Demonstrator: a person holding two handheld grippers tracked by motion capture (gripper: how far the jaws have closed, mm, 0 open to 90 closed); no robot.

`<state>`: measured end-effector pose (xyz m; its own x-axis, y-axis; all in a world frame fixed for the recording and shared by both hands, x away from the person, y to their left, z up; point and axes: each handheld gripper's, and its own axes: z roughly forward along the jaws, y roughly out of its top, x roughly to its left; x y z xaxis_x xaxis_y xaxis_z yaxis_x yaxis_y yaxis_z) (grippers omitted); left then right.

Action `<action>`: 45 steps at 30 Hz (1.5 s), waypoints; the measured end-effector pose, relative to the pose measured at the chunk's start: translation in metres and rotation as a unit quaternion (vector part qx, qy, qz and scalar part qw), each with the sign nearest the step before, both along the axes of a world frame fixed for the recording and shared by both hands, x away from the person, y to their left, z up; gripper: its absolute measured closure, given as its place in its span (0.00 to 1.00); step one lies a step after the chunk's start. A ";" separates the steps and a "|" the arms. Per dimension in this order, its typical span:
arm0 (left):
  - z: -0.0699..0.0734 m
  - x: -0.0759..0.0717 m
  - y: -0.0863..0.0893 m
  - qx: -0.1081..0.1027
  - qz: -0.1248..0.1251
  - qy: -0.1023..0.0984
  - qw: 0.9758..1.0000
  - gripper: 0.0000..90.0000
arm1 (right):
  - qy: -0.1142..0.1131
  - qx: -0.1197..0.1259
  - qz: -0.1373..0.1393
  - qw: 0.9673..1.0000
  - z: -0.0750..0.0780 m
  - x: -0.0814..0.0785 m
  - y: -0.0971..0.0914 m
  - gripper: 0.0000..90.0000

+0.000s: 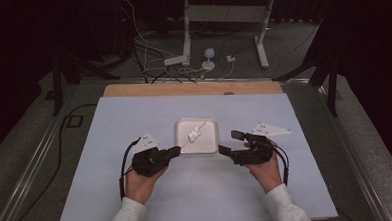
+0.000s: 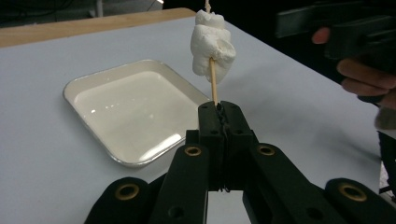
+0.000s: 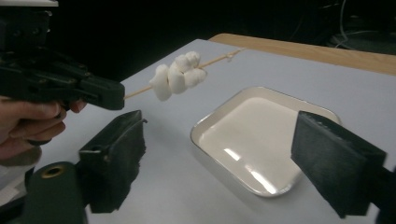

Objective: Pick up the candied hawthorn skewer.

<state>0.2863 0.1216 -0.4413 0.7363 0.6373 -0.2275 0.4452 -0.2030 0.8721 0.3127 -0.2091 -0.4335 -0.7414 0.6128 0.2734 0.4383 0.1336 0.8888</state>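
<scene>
A white marshmallow threaded on a thin wooden skewer hangs above a shallow white square tray that lies bare on the pale surface. The left tongs are clenched on the skewer's near end. The right tongs gape wide, released, just beside the tray.

You have a thin wooden skewer threaded through lumpy white marshmallows, its near end pinched in your left gripper. It hangs above the square white shallow tray, which sits flat mid-table.
</scene>
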 end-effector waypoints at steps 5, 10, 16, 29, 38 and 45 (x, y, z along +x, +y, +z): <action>0.002 -0.004 -0.005 -0.001 -0.013 -0.009 1.000 1.00 | 0.018 0.019 0.020 0.999 0.007 0.010 0.013 0.41; 0.000 -0.005 -0.008 -0.004 -0.025 -0.016 1.000 1.00 | 0.048 0.030 0.032 0.998 0.009 0.021 0.024 0.47; 0.001 -0.006 -0.008 -0.008 -0.030 -0.022 0.999 1.00 | 0.074 0.050 0.044 0.995 0.005 0.026 0.029 0.48; -0.005 -0.007 -0.020 0.026 -0.063 -0.022 0.997 1.00 | 0.089 0.093 0.061 0.990 0.009 0.027 0.030 0.67; -0.007 -0.007 -0.024 0.045 -0.070 -0.027 0.996 1.00 | 0.099 0.091 0.053 0.989 0.014 0.027 0.035 0.68; -0.009 -0.008 -0.027 0.052 -0.073 -0.031 0.996 1.00 | 0.095 0.101 0.055 0.989 0.017 0.024 0.036 0.81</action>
<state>0.2785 0.0949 -0.4498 0.8332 0.5401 -0.1182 0.3510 -0.3516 0.8679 0.3369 -0.1729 -0.4168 -0.7240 0.4493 0.5235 0.5930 0.0176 0.8050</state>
